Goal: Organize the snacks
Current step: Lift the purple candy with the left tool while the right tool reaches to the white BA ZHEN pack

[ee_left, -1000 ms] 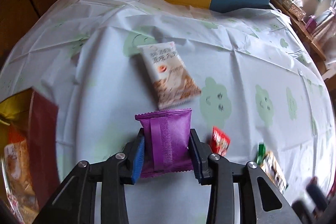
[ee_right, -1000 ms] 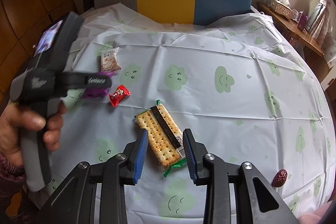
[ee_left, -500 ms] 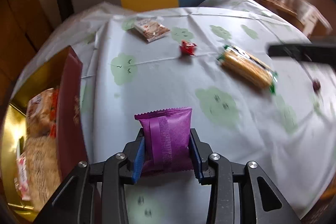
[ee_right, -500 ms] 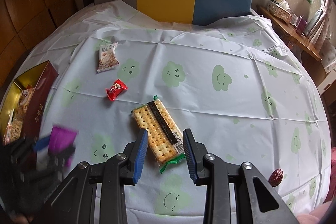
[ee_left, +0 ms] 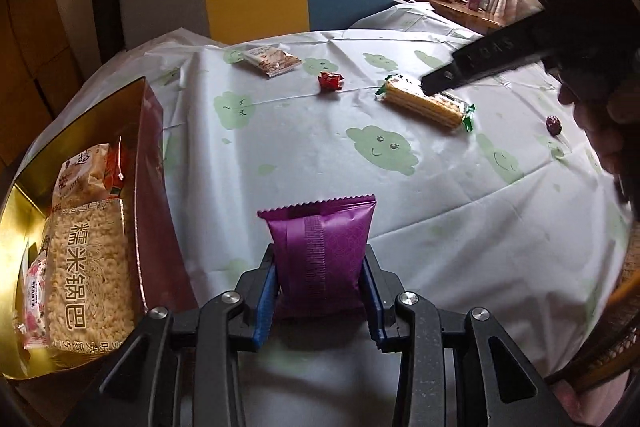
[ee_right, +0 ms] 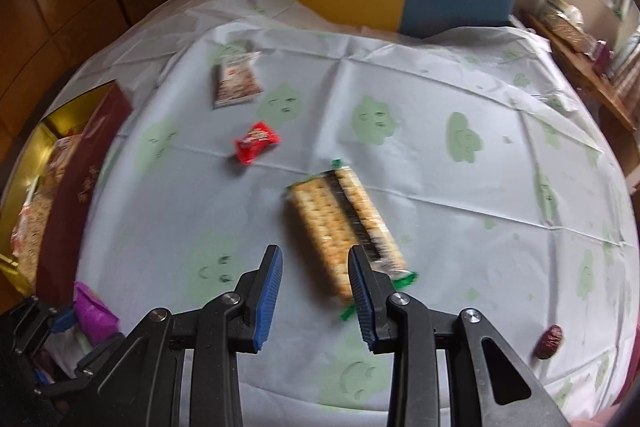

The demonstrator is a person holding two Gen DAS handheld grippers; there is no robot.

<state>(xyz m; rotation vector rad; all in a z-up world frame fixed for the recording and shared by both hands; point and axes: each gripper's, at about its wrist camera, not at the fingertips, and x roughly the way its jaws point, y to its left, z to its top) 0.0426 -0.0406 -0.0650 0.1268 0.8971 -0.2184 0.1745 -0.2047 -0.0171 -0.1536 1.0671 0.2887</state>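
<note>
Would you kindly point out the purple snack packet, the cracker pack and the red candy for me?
purple snack packet (ee_left: pixel 322 251), left wrist view, middle of its front face.
cracker pack (ee_right: pixel 340 223), right wrist view, centre of the clear wrapper.
red candy (ee_right: pixel 256 141), right wrist view, middle of the wrapper.

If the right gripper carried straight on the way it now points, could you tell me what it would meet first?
Most likely the cracker pack, which lies just ahead of the open right gripper, slightly toward its right finger; depth is hard to judge in this blurred view.
</note>
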